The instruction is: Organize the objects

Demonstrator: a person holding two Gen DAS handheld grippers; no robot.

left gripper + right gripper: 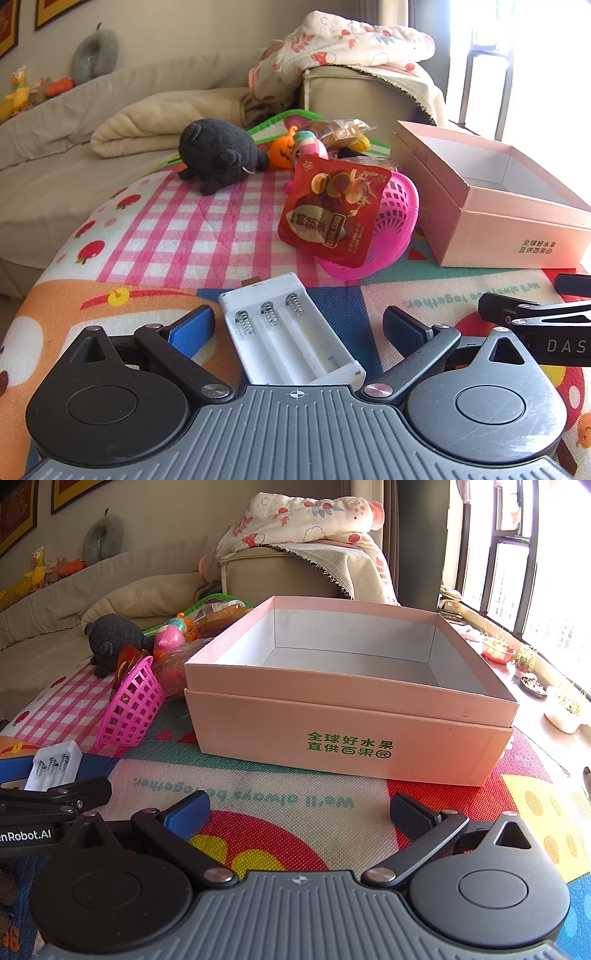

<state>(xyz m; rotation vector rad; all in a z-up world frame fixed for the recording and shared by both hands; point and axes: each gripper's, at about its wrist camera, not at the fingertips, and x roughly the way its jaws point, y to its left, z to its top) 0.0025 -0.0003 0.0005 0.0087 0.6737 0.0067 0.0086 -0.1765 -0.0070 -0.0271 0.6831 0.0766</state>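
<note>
Left gripper (298, 325): jaws spread around the battery case (290, 328) (not touching); close squarely on its long sides.
Right gripper (298, 812): jaws spread, empty, near the pink box (351, 734).

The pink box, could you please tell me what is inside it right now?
The pink box shows only bare white walls and floor in the right wrist view. The strip of floor just behind its near wall is hidden.
</note>
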